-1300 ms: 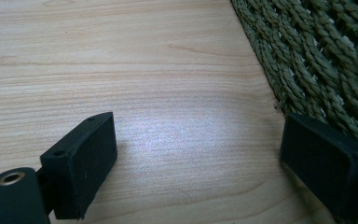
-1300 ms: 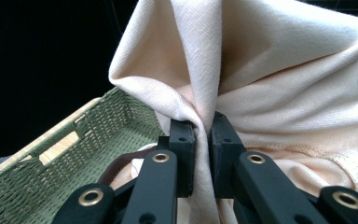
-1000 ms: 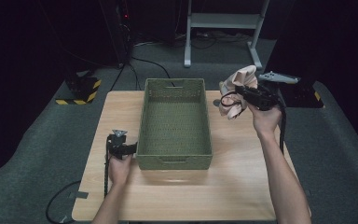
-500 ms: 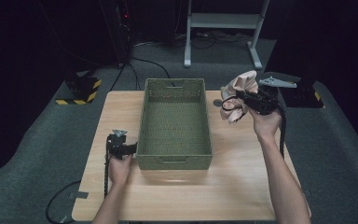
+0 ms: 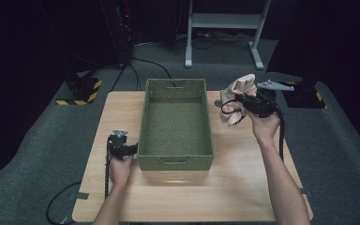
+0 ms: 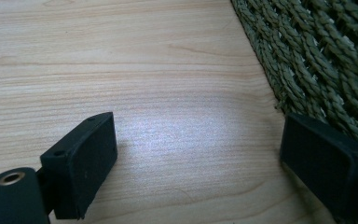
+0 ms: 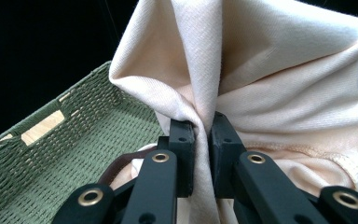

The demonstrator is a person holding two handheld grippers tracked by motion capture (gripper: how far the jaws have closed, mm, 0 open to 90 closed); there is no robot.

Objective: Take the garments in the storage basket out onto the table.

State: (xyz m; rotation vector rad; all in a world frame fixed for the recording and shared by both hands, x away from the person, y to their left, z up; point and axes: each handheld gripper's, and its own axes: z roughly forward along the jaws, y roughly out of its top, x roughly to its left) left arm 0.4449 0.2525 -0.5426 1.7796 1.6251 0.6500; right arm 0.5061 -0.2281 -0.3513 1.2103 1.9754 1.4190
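A pale pink cloth (image 5: 238,90) hangs bunched above the table, just right of the green woven basket (image 5: 175,162). My right gripper (image 5: 236,100) is shut on a fold of it. In the right gripper view the gripper (image 7: 204,140) pinches the cloth (image 7: 270,74), with the basket (image 7: 70,140) behind and to the left. A thin dark loop (image 7: 119,166) hangs by the jaws. My left gripper (image 5: 122,149) rests low on the table at the basket's front left corner. In its own view this gripper (image 6: 200,158) stands open over bare wood, beside the basket wall (image 6: 321,60).
The wooden table (image 5: 243,183) has bare room in front of the basket and along its left side. On the floor behind are a black-and-yellow striped block (image 5: 82,89), a white stand (image 5: 225,21) and a dark box (image 5: 304,96) at the right.
The right hand with the cloth has drifted slightly lower in the picture, staying beside the basket's far right corner. The left gripper has stayed where it was.
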